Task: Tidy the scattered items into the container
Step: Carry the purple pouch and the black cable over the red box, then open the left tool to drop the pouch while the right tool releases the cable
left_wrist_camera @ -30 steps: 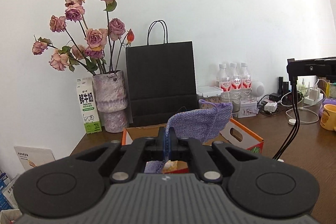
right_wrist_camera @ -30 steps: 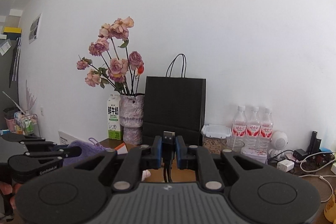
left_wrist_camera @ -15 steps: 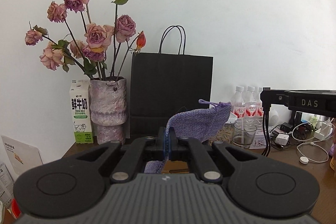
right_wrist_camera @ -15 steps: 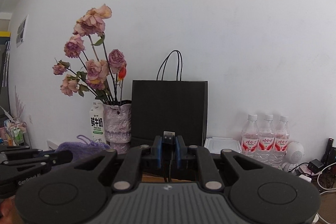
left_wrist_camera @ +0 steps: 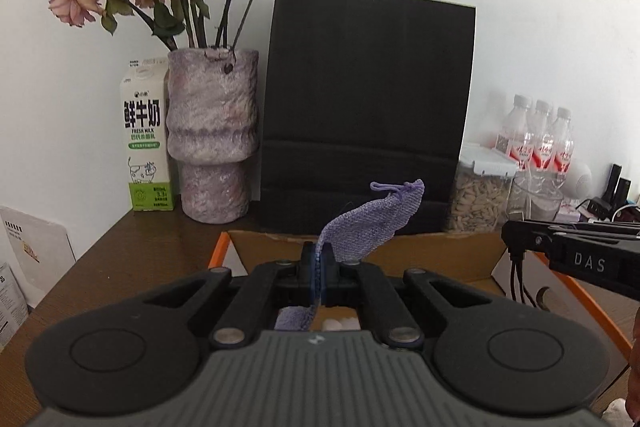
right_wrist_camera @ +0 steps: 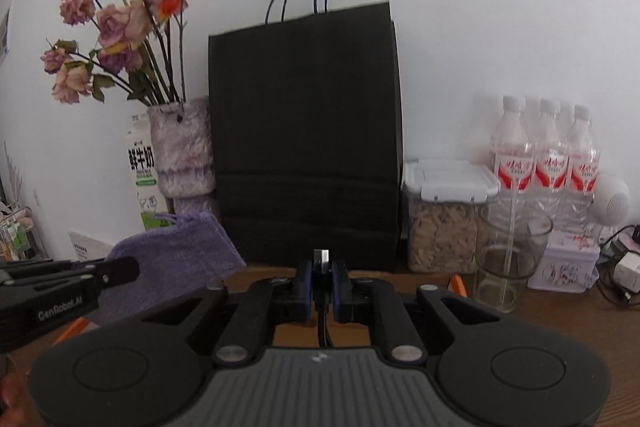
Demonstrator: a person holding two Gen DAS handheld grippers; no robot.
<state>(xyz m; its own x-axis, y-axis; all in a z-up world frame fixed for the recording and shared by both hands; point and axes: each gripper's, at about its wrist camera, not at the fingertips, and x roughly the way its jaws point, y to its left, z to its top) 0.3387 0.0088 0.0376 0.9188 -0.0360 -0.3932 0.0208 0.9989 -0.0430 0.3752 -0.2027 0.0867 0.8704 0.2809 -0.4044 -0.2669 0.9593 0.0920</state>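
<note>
- Your left tool (left_wrist_camera: 319, 263) clenches the purple knitted pouch (left_wrist_camera: 370, 225) over the orange-rimmed cardboard box (left_wrist_camera: 460, 255); the box contents stay mostly hidden.
- Your right tool (right_wrist_camera: 322, 281) grips a black USB cable (right_wrist_camera: 321, 263).
- The white-and-green milk carton (left_wrist_camera: 146, 135) reads "FRESH MILK".

Purple pouch (left_wrist_camera: 370, 223) (knitted) above cardboard box (left_wrist_camera: 440, 251)

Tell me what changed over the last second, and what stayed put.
Both grippers moved toward the black paper bag and down: bag, vase and cardboard box loom larger. The left gripper stays shut on the purple knitted cloth, the right gripper on the black USB cable. Nothing was released; the table items kept their places.
</note>
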